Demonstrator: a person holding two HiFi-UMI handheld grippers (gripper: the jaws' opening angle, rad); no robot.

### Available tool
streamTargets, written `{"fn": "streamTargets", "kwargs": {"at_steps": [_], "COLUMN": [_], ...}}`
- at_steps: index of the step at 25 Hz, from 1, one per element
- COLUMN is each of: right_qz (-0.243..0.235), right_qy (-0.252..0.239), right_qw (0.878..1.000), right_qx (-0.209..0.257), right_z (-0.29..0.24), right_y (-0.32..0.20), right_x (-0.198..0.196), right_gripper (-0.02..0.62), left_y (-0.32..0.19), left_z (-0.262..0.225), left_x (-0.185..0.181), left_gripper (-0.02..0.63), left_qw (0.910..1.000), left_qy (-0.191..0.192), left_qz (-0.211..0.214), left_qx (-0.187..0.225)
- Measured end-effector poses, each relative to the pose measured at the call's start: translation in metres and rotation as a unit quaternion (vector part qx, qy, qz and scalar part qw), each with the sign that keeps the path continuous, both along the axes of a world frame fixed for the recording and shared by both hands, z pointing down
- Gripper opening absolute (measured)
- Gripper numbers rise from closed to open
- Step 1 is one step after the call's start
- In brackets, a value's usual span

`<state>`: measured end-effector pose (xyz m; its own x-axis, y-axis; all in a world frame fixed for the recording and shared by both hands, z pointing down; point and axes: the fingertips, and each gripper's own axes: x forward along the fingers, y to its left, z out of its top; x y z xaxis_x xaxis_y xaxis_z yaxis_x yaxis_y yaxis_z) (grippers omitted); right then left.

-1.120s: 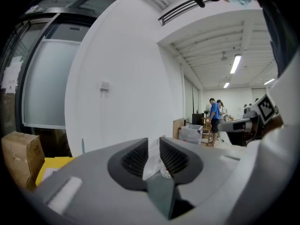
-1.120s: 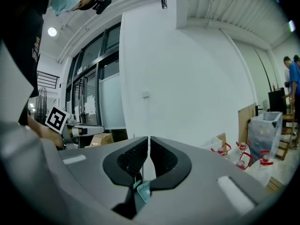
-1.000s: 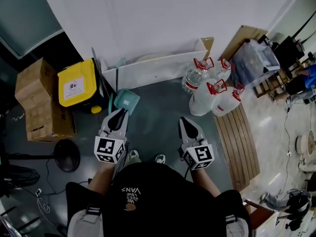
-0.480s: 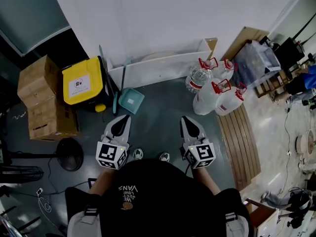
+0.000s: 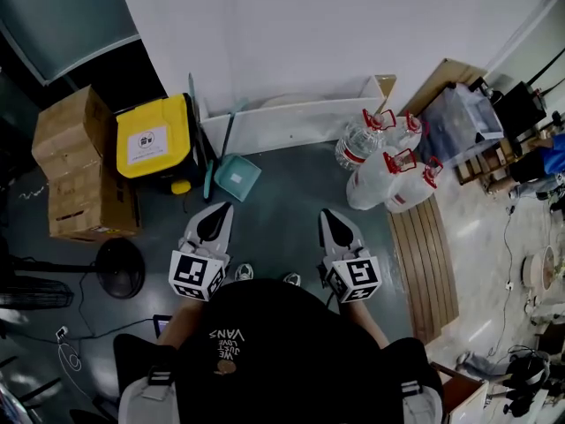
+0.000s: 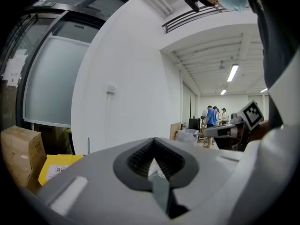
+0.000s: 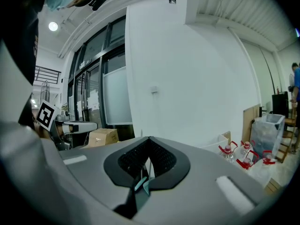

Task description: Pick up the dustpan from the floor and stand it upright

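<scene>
Dark grey-green floor (image 5: 282,201) below a plain matt white wall (image 5: 291,34), glazed panels off to the left. Teal plastic dustpan (image 5: 237,177) at the wall's foot, just beside the yellow-lidded bin (image 5: 154,140), squarish pan, thin handle slanting toward the wall; steepness hard to judge from above. Touched by neither tool. Left gripper (image 5: 222,208) and right gripper (image 5: 327,213) pinched fully together, nothing between. Stacked cardboard boxes (image 5: 75,175) at left, clear red-capped water jugs (image 5: 388,170) and wooden slats (image 5: 424,254) at right. Feet mostly hidden under a black shirt.
</scene>
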<state>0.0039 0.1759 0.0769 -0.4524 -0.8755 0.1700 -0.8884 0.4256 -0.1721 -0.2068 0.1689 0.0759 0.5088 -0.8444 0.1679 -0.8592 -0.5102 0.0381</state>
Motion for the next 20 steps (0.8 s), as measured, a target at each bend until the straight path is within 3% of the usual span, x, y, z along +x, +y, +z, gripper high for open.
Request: {"fn": "streamTargets", "kwargs": {"at_steps": [20], "right_qz": [-0.022], "right_qy": [0.014], "right_qw": [1.000], "right_qx": [-0.007], "right_z": [0.009], "right_y": [0.002], "right_x": [-0.009], "right_gripper": [0.002], "left_y": [0.016], "left_z": [0.008], "left_x": [0.005], "left_gripper": [0.052], "left_qw": [0.9998], "left_qy": [-0.003], "left_qz": [0.009], "left_qx": [-0.015]}}
